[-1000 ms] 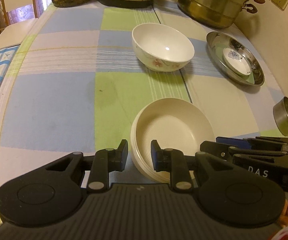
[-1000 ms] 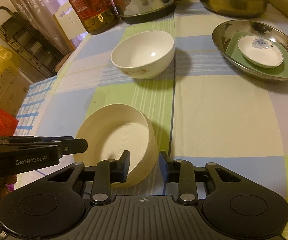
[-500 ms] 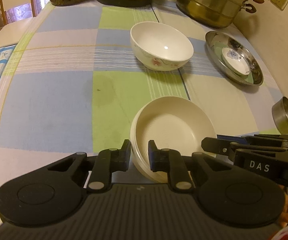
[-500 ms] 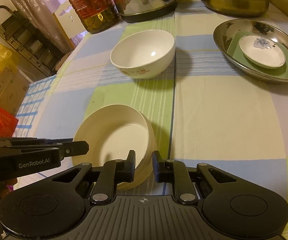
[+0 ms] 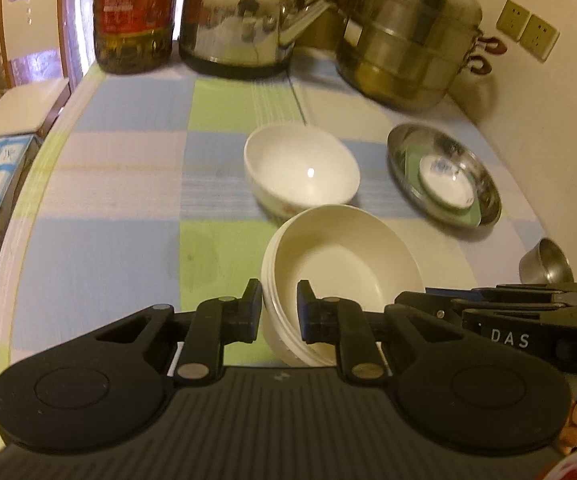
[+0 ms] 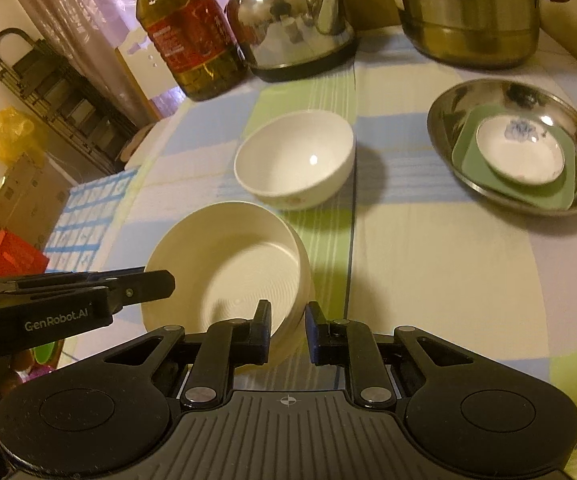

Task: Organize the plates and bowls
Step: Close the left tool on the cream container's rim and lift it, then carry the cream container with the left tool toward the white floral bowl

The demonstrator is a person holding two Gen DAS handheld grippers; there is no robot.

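Observation:
A stack of cream bowls [image 5: 340,264] hangs just above the checked tablecloth, tilted a little. My left gripper [image 5: 279,312] is shut on its near left rim. My right gripper [image 6: 287,332] is shut on the near right rim of the same cream stack [image 6: 228,264]. Each gripper shows from the side in the other's view. Just behind the stack stands a white bowl with a floral print [image 5: 300,168], upright. Further right, a steel plate [image 6: 440,136] holds a green square plate with a small white dish [image 6: 520,152] on it.
An oil bottle [image 6: 192,36], a steel kettle [image 6: 292,24] and a steamer pot [image 6: 468,12] line the back of the table. A small steel cup [image 5: 546,268] lies at the right edge near the wall. A chair [image 5: 28,92] stands off the far left corner.
Both grippers closed onto the cream stack's rim, then rose with it. The stack has come off the cloth and now overlaps the white bowl in the left wrist view.

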